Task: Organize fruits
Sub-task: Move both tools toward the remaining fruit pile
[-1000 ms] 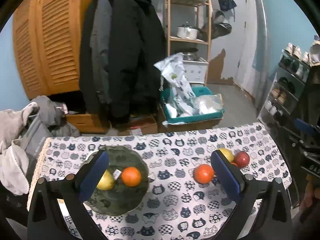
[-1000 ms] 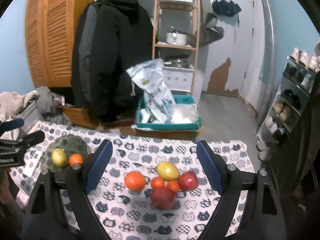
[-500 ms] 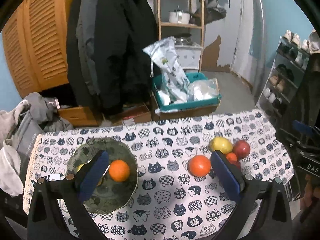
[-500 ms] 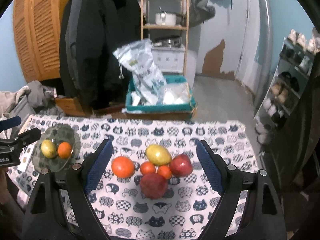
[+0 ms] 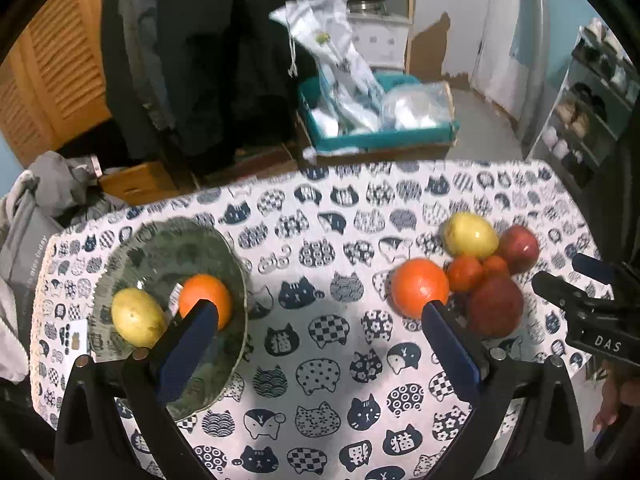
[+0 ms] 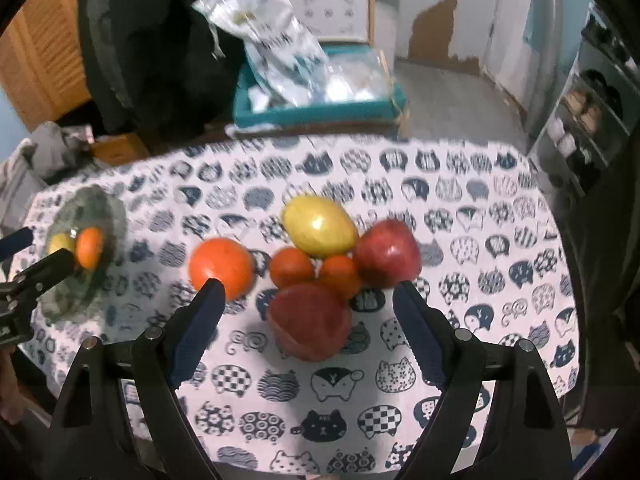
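A green glass plate [image 5: 160,248] on the left of the cat-print table holds a yellow fruit [image 5: 136,316] and an orange [image 5: 208,296]. On the right lies a pile: a big orange [image 6: 222,266], a yellow fruit [image 6: 320,226], a red apple [image 6: 386,254], two small orange fruits [image 6: 292,267] and a dark red fruit [image 6: 310,324]. My left gripper [image 5: 316,316] is open and empty above the table's middle. My right gripper [image 6: 308,294] is open and empty, with the dark red fruit between its fingers. The plate also shows in the right wrist view [image 6: 86,216].
The tablecloth [image 5: 320,216] covers the whole table. Behind its far edge stand a teal bin [image 5: 376,136] with plastic bags, hanging dark coats [image 5: 192,40] and a wooden shelf. A shoe rack [image 5: 592,104] is at the right. Grey clothes [image 5: 36,208] lie at the left.
Both grippers have tilted down and moved closer to the table. The fruit pile now sits larger between my right fingers. No fruit has moved.
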The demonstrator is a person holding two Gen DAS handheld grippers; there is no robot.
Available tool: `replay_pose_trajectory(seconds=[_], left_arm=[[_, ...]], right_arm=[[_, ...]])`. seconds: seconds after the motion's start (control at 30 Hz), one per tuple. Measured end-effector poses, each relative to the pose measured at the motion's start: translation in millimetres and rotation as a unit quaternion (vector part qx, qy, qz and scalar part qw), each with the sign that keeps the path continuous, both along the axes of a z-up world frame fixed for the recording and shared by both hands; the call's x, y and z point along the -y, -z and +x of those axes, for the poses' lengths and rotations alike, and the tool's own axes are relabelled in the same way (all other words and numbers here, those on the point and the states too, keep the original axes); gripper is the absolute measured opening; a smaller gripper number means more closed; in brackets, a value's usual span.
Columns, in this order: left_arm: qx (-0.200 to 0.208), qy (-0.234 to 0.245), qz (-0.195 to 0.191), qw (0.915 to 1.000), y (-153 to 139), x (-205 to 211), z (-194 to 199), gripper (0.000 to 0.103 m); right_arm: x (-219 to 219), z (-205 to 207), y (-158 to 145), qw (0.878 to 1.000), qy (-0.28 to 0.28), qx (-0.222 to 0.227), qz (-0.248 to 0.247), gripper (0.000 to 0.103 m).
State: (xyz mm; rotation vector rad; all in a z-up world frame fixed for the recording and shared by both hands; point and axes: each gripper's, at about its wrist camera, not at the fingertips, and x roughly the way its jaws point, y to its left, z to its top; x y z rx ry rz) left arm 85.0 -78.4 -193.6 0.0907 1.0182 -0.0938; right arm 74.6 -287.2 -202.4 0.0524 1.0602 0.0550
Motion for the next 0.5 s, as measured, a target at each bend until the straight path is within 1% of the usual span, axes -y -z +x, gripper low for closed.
replay_pose_trajectory(seconds=[0.2,0.37,0.5], left_arm=[[-0.036,-0.004,-0.014,0.9992,27,2,12,0.103],[-0.057,-0.007,-0.013,0.9982,48,5,18,0.103],[-0.075,-0.006,-0.016,0.9971,59,5,19,0.102]], right_arm=[[0,9,34,0.999,0.004,-0.043,0.008,0.085],[-4,15,62,0.997,0.004,-0.075,-0.002,0.085],[-6,17,80,0.996,0.002,-0.089,-0.009,0.085]])
